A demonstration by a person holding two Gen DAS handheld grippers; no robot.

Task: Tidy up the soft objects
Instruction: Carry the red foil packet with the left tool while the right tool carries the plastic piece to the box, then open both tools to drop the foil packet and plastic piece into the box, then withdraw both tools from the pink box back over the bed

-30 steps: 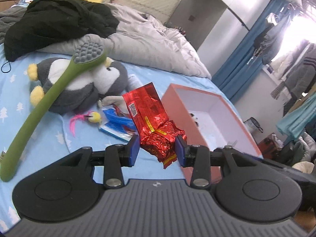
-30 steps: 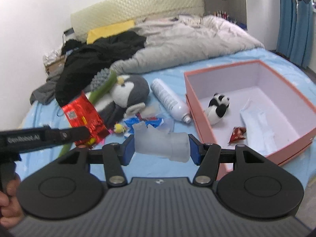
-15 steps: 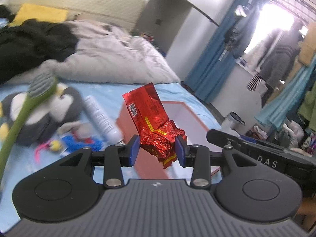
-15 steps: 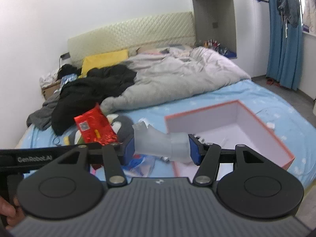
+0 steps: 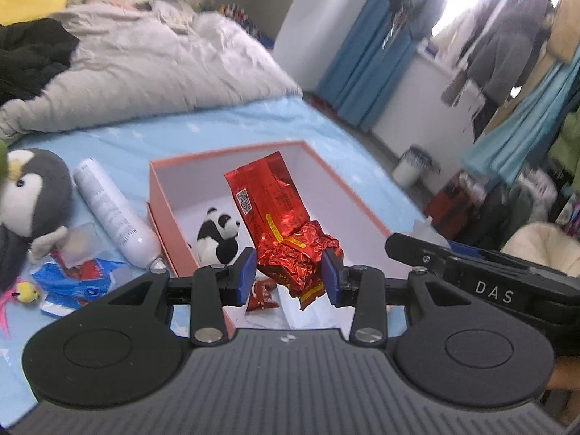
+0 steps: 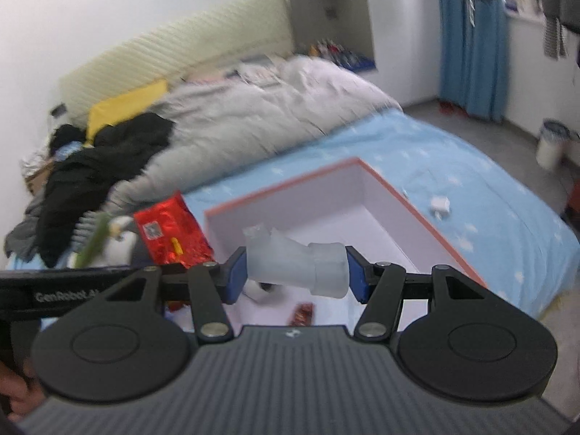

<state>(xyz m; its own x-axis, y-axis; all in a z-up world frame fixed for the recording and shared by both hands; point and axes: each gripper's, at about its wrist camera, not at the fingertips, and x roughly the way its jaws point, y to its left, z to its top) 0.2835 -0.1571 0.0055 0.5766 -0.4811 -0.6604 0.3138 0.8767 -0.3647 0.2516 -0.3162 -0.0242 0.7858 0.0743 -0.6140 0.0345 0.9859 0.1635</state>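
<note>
Where blue fingers (image 5: 244,277) close, red packet (image 5: 290,257) sits.

The red packet (image 5: 279,224) is crinkled, glossy foil, and the frosted piece (image 6: 295,264) looks like matt, translucent soft plastic. The box (image 5: 159,188) seems smooth card, white inside. The panda toy (image 5: 219,239) and penguin (image 5: 34,195) are fuzzy plush on a matt cotton-like sheet (image 5: 217,127).
</note>
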